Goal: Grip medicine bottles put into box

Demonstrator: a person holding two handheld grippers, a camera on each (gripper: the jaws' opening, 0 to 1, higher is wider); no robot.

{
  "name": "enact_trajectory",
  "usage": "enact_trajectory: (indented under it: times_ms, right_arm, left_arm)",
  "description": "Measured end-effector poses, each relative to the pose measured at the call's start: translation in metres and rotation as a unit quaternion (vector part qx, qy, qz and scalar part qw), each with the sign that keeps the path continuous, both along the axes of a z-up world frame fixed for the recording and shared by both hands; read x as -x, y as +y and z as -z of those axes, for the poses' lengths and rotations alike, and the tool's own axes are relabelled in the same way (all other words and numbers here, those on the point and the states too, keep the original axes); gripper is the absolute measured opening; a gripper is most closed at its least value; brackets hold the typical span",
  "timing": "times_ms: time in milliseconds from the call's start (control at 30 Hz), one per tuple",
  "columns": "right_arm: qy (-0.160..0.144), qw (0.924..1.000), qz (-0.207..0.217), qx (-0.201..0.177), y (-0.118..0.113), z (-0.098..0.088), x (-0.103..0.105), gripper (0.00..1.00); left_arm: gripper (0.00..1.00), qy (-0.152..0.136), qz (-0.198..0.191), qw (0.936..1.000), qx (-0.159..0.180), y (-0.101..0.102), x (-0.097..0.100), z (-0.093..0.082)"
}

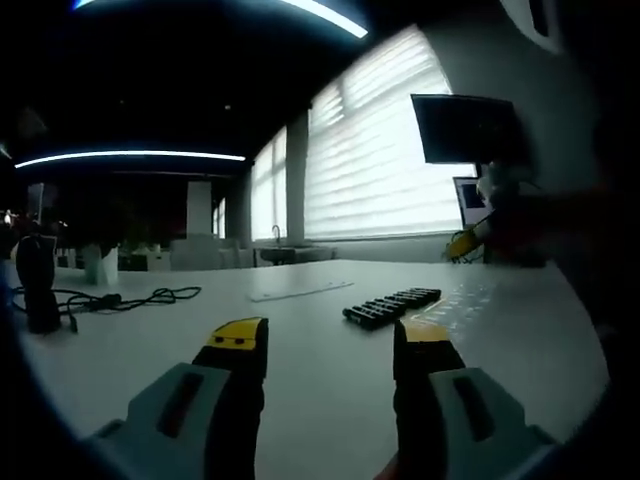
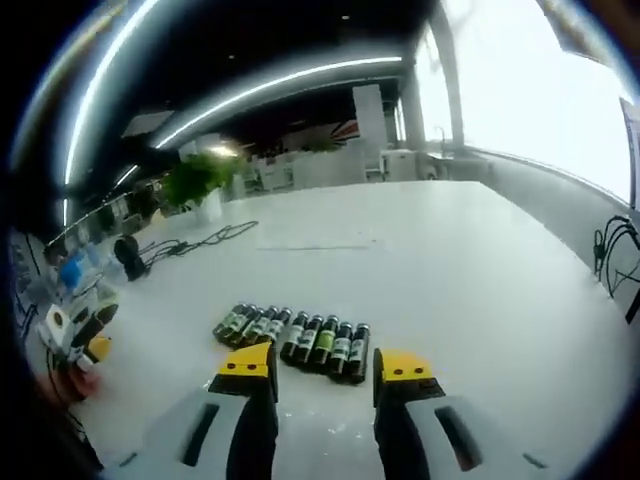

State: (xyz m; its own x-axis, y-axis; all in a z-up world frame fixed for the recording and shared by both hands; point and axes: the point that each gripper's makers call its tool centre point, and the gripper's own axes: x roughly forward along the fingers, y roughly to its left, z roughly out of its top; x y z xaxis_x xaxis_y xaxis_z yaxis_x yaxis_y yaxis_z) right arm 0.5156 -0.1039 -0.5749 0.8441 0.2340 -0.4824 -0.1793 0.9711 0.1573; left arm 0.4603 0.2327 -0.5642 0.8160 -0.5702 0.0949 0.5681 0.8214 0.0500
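Nine or so medicine bottles (image 2: 292, 338) lie side by side in a row on the white worktop (image 2: 450, 270) — just beyond the yellow tips of the right hand-held gripper (image 2: 325, 370), whose jaws stand spread and hold nothing. From the left gripper view the same row (image 1: 392, 306) sits farther off, ahead and right of the left hand-held gripper (image 1: 330, 345), also spread and empty. A black cable (image 1: 120, 298) trails across the worktop — near a potted plant (image 2: 195, 180).
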Motion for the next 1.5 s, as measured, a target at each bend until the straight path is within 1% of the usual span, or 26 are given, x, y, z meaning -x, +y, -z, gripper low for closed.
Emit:
enact_trajectory:
  times_ms: [67,133,267,367,433,600,700,767,900,1000,1100,1167,1200,1233,1267,1300,1367,1500]
  right_arm:
    - [0.005,1.0,0.001,-0.004,0.0,0.002,-0.002,0.32]
    - [0.01,0.9999,0.005,-0.001,-0.002,0.003,-0.005,0.32]
    - [0.018,0.9998,0.01,-0.003,-0.004,0.002,-0.01,0.3]
    - [0.033,0.9994,0.007,0.006,-0.004,0.01,-0.014,0.3]
    - [0.037,0.9992,0.009,0.008,-0.005,0.013,-0.018,0.29]
    - [0.059,0.9981,0.012,0.013,-0.009,0.027,-0.028,0.28]
    - [0.083,0.9963,0.009,0.02,-0.009,0.037,-0.031,0.26]
    - [0.098,0.9949,0.022,0.007,-0.011,0.04,-0.033,0.26]
    - [0.122,0.9923,0.022,-0.007,-0.013,0.045,-0.036,0.25]
    - [0.135,0.9905,0.021,-0.013,-0.014,0.045,-0.041,0.25]
    - [0.153,0.988,0.014,0.003,-0.016,0.048,-0.044,0.24]
    - [0.169,0.9852,0.011,0.027,-0.02,0.051,-0.044,0.19]
    - [0.169,0.9852,0.011,0.029,-0.02,0.051,-0.046,0.17]
    - [0.171,0.9849,0.009,0.029,-0.019,0.051,-0.048,0.17]
    - [0.182,0.9829,0.002,0.025,-0.016,0.053,-0.047,0.18]
    - [0.186,0.9823,0.002,0.017,-0.015,0.053,-0.048,0.19]
    - [0.191,0.9814,0.001,0.015,-0.014,0.053,-0.051,0.19]
    - [0.206,0.9778,-0.007,0.038,-0.015,0.058,-0.05,0.19]
  left_arm:
    - [0.43,-0.002,0.002,1.0,0.003,0.0,0.001,-0.001]
    - [0.42,-0.004,0.006,1.0,0.004,-0.001,0.002,-0.002]
    - [0.41,0.0,0.008,0.9999,0.008,-0.001,0.002,-0.001]
    - [0.41,-0.002,0.01,0.9999,0.01,-0.001,0.002,-0.002]
    - [0.41,-0.004,0.009,0.9999,0.01,-0.001,0.003,-0.003]
    - [0.41,-0.003,0.009,0.9999,0.011,-0.001,0.003,-0.003]
    - [0.41,-0.004,0.01,0.9999,0.008,-0.002,0.003,-0.003]
    - [0.41,-0.005,0.009,0.9999,0.006,-0.002,0.003,-0.003]
    - [0.41,-0.006,0.009,0.9999,0.006,-0.002,0.004,-0.003]
    - [0.41,-0.008,0.009,0.9999,0.006,-0.001,0.004,-0.003]
    - [0.41,-0.009,0.009,0.9999,0.007,-0.001,0.004,-0.003]
    - [0.41,-0.01,0.008,0.9999,0.007,-0.001,0.004,-0.004]
    - [0.41,-0.01,0.008,0.9999,0.008,0.0,0.004,-0.004]
    - [0.41,-0.011,0.008,0.9999,0.008,0.0,0.005,-0.004]
    - [0.41,-0.012,0.007,0.9999,0.007,0.0,0.005,-0.005]
    - [0.41,-0.013,0.006,0.9999,0.007,0.0,0.005,-0.006]
    - [0.41,-0.013,0.005,0.9999,0.007,0.0,0.005,-0.005]
    - [0.41,-0.013,0.006,0.9999,0.006,-0.001,0.005,-0.005]
